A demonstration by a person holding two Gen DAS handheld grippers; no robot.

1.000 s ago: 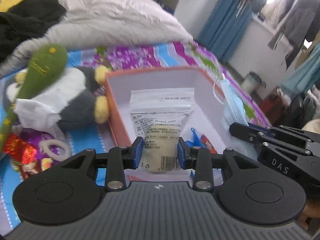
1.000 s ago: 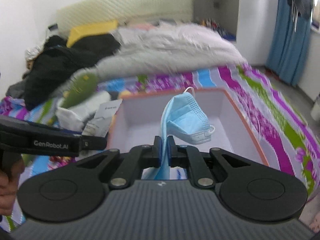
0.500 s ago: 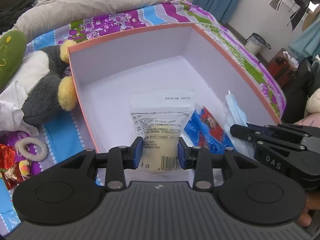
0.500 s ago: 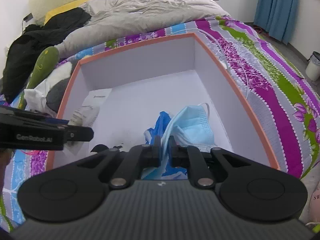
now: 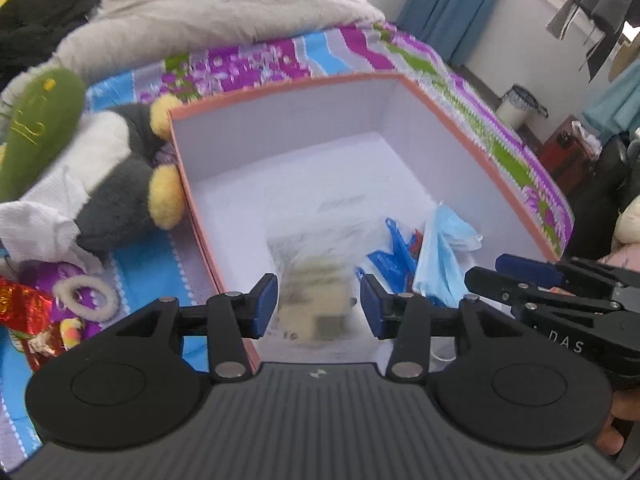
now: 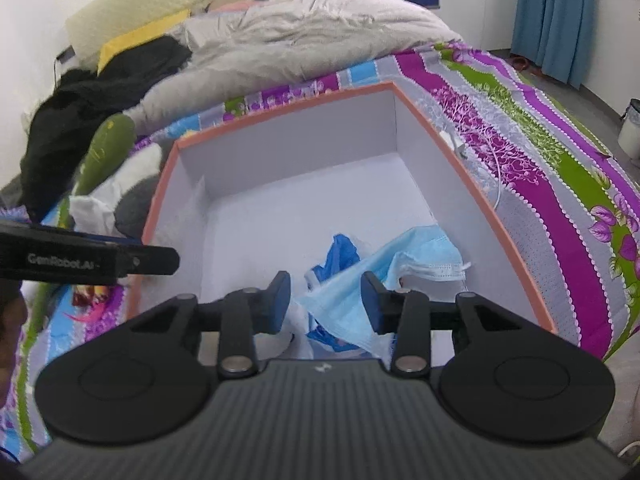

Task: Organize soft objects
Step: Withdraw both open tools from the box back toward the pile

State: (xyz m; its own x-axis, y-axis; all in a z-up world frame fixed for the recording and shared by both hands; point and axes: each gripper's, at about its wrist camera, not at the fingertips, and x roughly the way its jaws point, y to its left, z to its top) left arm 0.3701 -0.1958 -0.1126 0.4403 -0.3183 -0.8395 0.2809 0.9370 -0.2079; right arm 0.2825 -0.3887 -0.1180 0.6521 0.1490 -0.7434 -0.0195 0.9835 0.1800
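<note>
Orange-rimmed box [image 5: 472, 128] now holds the clear packet [image 5: 316, 292] and blue mask [image 6: 404, 268]; I have both tools, left tool [image 5: 318, 306] and right tool [image 6: 325, 300], spread open and gripping nothing. Outside the box's left wall lies the plush penguin [image 5: 116, 176], nearer my left tool.

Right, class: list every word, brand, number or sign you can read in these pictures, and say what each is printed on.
"DAS": on the right gripper, seen from the left wrist.
"GenRobot.AI": on the left gripper, seen from the right wrist, slightly blurred.
Clear packet in the box: print and barcode too blurred to read.
Green plush: yellow stitched marks, unreadable.
</note>
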